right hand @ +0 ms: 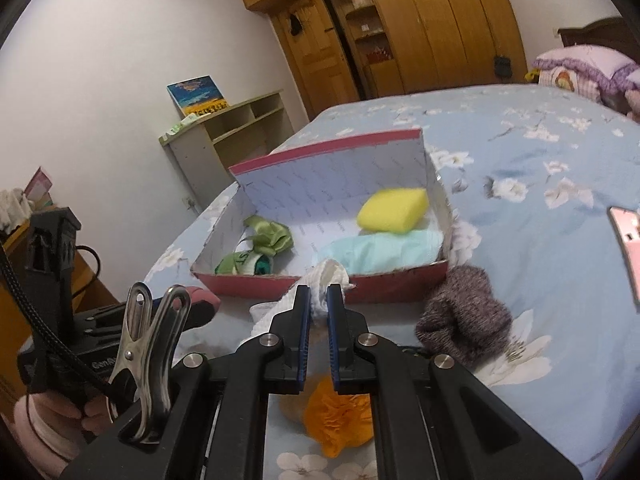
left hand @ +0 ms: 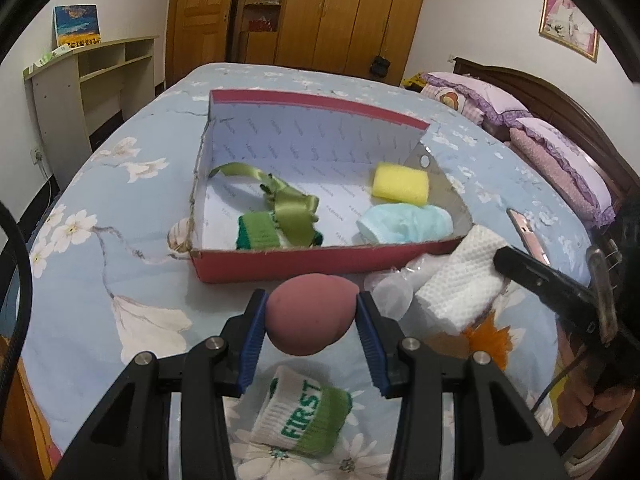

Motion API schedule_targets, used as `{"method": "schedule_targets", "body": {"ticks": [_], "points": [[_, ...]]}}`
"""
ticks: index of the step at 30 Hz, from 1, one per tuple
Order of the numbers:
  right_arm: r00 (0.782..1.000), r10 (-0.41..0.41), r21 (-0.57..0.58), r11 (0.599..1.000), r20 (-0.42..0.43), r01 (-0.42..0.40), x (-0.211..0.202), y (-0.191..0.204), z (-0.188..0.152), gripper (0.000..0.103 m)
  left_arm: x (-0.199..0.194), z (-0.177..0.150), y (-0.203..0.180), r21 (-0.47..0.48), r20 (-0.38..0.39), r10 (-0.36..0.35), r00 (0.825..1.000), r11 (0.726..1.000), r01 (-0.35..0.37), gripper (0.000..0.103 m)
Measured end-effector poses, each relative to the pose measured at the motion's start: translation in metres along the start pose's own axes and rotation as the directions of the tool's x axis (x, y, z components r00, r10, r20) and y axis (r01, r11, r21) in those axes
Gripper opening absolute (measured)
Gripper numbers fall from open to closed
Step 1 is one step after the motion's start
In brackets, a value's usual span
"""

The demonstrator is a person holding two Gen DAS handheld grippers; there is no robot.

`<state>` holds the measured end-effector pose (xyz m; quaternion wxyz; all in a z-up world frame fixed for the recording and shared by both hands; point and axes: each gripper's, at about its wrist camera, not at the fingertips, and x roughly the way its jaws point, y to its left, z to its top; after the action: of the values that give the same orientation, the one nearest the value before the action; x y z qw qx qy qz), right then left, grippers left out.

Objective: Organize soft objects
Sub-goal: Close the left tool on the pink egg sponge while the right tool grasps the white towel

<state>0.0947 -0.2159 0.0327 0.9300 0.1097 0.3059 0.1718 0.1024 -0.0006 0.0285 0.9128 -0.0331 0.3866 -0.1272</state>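
My left gripper (left hand: 312, 305) is shut on a mauve egg-shaped sponge (left hand: 308, 320), held just in front of the red box (left hand: 320, 262). Under it a white and green "FIRST" sock (left hand: 304, 412) lies on the bed. In the box lie a green ribbon (left hand: 288, 200), a green sock (left hand: 258, 232), a yellow sponge (left hand: 400, 184) and a pale blue cloth (left hand: 404, 220). My right gripper (right hand: 319, 296) is shut on a white textured cloth (right hand: 330, 276), lifted near the box's (right hand: 380, 288) front right corner. The same cloth (left hand: 460, 280) shows right of the mauve sponge.
A grey-brown knitted piece (right hand: 464, 316) lies right of my right gripper. A pink phone (right hand: 628, 240) rests on the floral bedcover (right hand: 520, 160). Clear plastic (left hand: 390, 290) sits beside the white cloth. Pillows (left hand: 560, 160) are at the right, a shelf unit (left hand: 92, 80) at the left.
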Motion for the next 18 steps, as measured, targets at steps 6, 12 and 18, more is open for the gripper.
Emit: {"method": "schedule_targets", "body": {"ticks": [6,12,18], "points": [[0.995,-0.090,-0.032,0.996,-0.040,0.088,0.007,-0.010,-0.010,0.009,0.004,0.003,-0.017,0.035,-0.008,-0.030,1.000,0.999,0.030,0.046],[0.992,-0.110,-0.029,0.994,-0.067,0.108,0.009,-0.022,-0.019,0.009,0.018,0.006,-0.044,0.079,-0.020,-0.079,0.997,0.994,0.081,0.046],[0.993,-0.100,-0.025,0.995,-0.059,0.098,0.008,-0.026,-0.023,0.009,0.050,0.001,-0.066,0.121,-0.077,-0.065,0.995,0.990,0.074,0.046]]}}
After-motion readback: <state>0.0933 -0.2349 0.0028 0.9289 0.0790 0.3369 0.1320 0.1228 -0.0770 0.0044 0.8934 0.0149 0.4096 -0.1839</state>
